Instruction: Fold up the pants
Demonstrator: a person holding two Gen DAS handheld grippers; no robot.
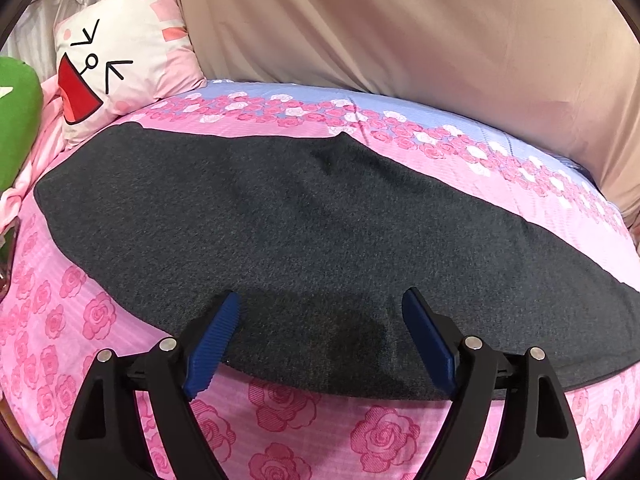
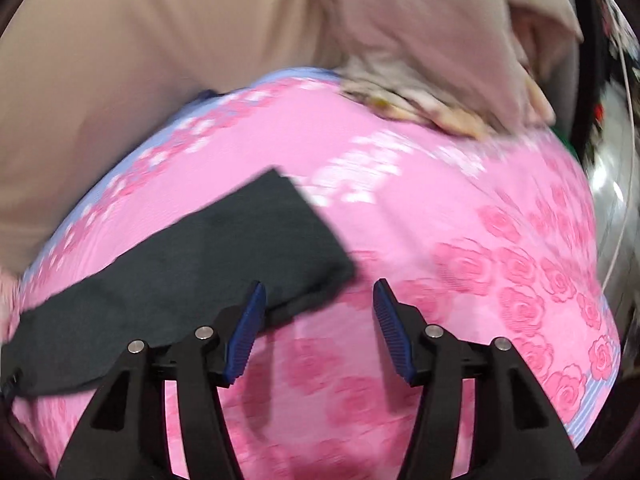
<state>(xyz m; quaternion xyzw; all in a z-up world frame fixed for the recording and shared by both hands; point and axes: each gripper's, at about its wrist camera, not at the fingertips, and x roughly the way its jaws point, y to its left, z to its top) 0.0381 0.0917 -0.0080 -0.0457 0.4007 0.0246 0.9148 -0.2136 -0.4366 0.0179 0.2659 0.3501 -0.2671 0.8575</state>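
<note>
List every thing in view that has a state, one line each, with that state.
pants: lying flat on the sheet, one long dark strip, nothing gripping them
left hand-held gripper: open, empty, over the pants' near edge
right hand-held gripper: open, empty, beside the end of the pants
sheet: spread flat under the pants
pillow: propped at the far left corner
curtain: hanging behind the bed

Pink rose-print bedsheet, beige curtain behind, cartoon pillow at left.
</note>
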